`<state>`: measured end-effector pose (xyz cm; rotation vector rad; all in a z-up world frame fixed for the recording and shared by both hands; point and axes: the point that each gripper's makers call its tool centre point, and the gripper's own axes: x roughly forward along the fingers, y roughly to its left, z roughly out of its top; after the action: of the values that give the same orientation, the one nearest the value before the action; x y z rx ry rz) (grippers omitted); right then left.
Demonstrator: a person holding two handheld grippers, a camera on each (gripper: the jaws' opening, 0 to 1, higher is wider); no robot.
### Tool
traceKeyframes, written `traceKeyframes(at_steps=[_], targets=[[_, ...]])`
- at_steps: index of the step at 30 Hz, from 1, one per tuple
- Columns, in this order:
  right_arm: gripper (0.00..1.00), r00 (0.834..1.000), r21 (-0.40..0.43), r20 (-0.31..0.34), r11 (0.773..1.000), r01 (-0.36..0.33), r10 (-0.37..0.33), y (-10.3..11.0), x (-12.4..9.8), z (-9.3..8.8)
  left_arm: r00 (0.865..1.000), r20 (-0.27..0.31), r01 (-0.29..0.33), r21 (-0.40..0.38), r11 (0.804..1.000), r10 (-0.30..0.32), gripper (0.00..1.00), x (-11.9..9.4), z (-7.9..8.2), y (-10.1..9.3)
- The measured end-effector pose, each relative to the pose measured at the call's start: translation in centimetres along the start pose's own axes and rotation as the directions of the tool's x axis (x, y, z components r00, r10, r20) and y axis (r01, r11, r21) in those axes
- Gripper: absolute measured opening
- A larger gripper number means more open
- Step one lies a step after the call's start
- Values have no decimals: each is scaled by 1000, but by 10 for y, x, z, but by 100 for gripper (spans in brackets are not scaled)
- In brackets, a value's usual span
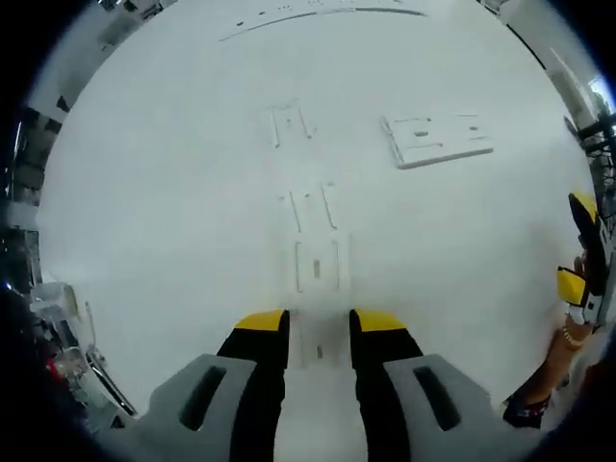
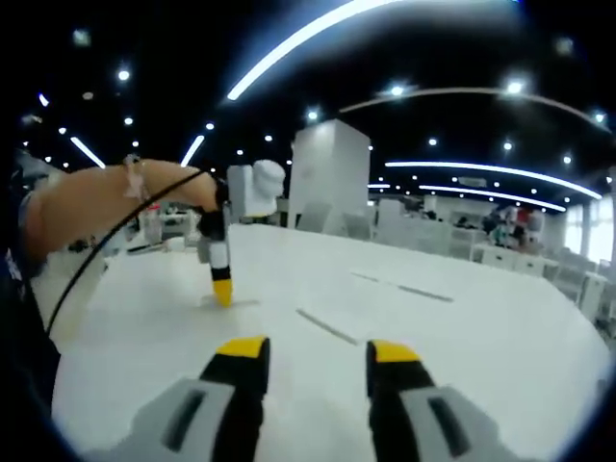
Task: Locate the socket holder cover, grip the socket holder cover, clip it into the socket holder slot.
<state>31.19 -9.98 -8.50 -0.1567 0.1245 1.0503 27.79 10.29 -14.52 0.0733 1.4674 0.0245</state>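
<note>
In my left gripper view I look down on a white table (image 1: pixel 144 241). My left gripper (image 1: pixel 319 325) rises from the bottom edge, its two yellow-tipped jaws apart with nothing between them. Just beyond the tips lies a long white socket holder (image 1: pixel 316 262), its slotted strip running away from me along the table. Further off, a small white bracket-shaped piece (image 1: pixel 288 123) rests on its own. To the right of that, well apart from the holder, sits a flat white rectangular plate with cut-outs, which I take to be the socket holder cover (image 1: pixel 439 139). At the right edge my right gripper (image 1: pixel 581 260) enters, held by a hand; I cannot tell how its jaws stand from there.

In my right gripper view, the right gripper (image 2: pixel 314 348) has its yellow tips apart and empty above the table (image 2: pixel 500 337). To the left, a forearm reaches in holding the left gripper (image 2: pixel 221 279) pointed down at the tabletop.
</note>
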Motion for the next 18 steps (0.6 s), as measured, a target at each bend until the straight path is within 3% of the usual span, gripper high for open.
traceKeyframes(at_steps=[11, 13, 18], targets=[[41, 1000, 7, -8, 1000, 3, -3, 1, 0, -2, 1000, -1, -7, 10, 1000, 7, 26, 2, 1, -2], [41, 1000, 7, -13, 1000, 4, -4, 1, 1, -3, 999, 35, -2, 9, 1000, 2, 26, 3, 7, -2], [41, 1000, 6, -18, 1000, 3, -3, 3, 2, -5, 999, 39, 2, 14, 1000, -3, 26, 3, 24, 2]])
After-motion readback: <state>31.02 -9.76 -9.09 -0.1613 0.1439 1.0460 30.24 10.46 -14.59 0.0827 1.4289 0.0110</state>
